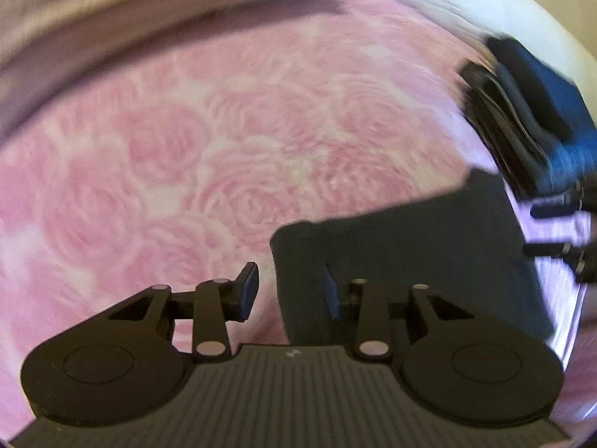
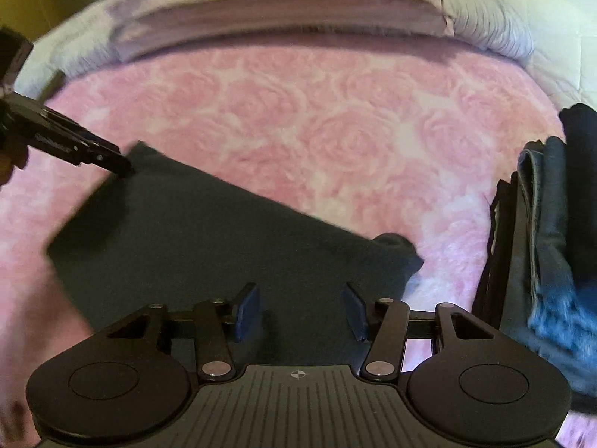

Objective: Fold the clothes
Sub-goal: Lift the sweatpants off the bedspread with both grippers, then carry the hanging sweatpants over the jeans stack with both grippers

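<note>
i'm over the dark folded garment [image 2: 209, 246] now, lying flat on the pink rose blanket [image 2: 335, 119], with the stack of folded clothes [image 2: 548, 246] off to its right at the blanket's edge. right gripper [image 2: 298, 311] hovers above the garment's near edge, tongs standing wide, nothing between them. left gripper [image 1: 289, 291] is wide too and empty, straddling the garment's left edge, one pad [image 1: 248, 291] over blanket, the other over cloth.

my read: this is light, limp knit, no stiffness at all, so it'll sag and unfold if i lift from one point. i'd pinch both near corners through all layers, or slide under the folded edge.

hard to judge: both views smear with motion blur, so i can't count layers or tell what garment it is. the lump at its right corner [image 2: 395, 246] could be a sleeve or cuff. the stack is cut off by the frame.
</note>
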Demonstrator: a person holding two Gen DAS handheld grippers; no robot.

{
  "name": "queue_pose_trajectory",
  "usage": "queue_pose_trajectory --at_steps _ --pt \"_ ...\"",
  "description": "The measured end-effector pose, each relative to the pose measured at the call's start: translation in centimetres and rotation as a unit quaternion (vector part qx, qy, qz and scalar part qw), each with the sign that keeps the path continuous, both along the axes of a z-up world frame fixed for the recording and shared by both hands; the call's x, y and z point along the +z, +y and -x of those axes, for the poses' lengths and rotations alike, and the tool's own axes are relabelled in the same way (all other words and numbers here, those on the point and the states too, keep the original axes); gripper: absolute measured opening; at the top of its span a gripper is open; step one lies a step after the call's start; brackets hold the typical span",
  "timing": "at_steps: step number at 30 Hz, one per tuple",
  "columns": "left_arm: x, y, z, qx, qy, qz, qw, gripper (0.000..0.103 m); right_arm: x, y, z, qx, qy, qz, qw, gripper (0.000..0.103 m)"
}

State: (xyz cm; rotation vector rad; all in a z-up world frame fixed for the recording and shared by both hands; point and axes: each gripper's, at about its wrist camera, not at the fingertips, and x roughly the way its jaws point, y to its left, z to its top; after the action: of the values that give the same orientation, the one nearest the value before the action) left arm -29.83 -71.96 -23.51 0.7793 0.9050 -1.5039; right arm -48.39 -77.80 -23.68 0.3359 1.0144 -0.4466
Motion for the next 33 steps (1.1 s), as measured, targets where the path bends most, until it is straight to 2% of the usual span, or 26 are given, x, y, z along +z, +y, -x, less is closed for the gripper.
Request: queue_pose_trajectory --at_steps 3,6,8,9,11,14,16,18,19,20,24,26,28,30,32,33 --pt "0.6 2.6 2.7 -0.068 -0.005 0.015 0.9976 0.031 -0.4 2.4 1.2 0.021 0.009 -0.019 1.0 0.053" --pt "-2.2 3.2 5.1 -0.124 -0.039 -0.012 0.9914 0.031 -3.3 3.7 1.7 0.017 0.043 -0.037 0.998 0.053" --pt "-3.6 3.6 5.6 -0.148 -0.058 -0.009 0.9872 0.031 -4.3 4.2 1.9 0.016 0.055 -0.035 0.998 0.053" --pt "-4.3 3.8 5.8 -0.159 -0.067 -0.007 0.9849 0.031 -4.0 4.5 2.0 0.019 0.053 -0.026 0.998 0.053" --pt "-3.7 4.0 5.5 -0.166 -0.062 -0.005 0.9843 0.031 -2.8 5.6 2.1 0.034 0.053 0.007 0.998 0.053" --pt "-2.0 5.3 5.6 -0.191 -0.08 0.017 0.9782 0.035 -1.7 9.1 2.2 0.097 0.066 0.064 0.991 0.057" --pt "-1.0 6.8 5.9 -0.218 -0.103 0.039 0.9697 0.039 -1.9 11.9 2.1 0.152 0.077 0.089 0.981 0.07" --pt "-0.5 8.5 6.6 -0.247 -0.129 0.059 0.9587 0.05 -3.2 14.5 1.5 0.209 0.095 0.129 0.965 0.07" --pt "-0.6 9.4 7.2 -0.261 -0.145 0.067 0.9518 0.062 -4.0 15.6 1.1 0.231 0.103 0.15 0.956 0.07" --pt "-1.0 10.4 7.7 -0.277 -0.162 0.075 0.9441 0.067 -5.0 16.2 0.7 0.245 0.11 0.17 0.948 0.07" --pt "-3.5 13.8 10.5 -0.341 -0.218 0.091 0.9097 0.074 -9.2 17.3 -1.3 0.285 0.151 0.237 0.916 0.07" --pt "-4.8 14.9 11.8 -0.366 -0.244 0.105 0.892 0.077 -9.6 16.6 -1.7 0.281 0.138 0.236 0.92 0.069" --pt "-6.1 15.6 13.2 -0.386 -0.291 0.125 0.8664 0.078 -8.8 15.4 -2.1 0.26 0.121 0.219 0.933 0.035" --pt "-7.4 15.7 14.6 -0.407 -0.342 0.145 0.8345 0.078 -7.3 14.2 -2.3 0.245 0.108 0.195 0.944 0.026" --pt "-8.9 15.4 15.5 -0.428 -0.387 0.151 0.8027 0.078 -6.0 13.5 -2.5 0.243 0.101 0.187 0.947 0.025" --pt "-9.7 15.1 15.6 -0.436 -0.403 0.147 0.7915 0.078 -5.4 13.3 -2.6 0.243 0.098 0.187 0.947 0.025"
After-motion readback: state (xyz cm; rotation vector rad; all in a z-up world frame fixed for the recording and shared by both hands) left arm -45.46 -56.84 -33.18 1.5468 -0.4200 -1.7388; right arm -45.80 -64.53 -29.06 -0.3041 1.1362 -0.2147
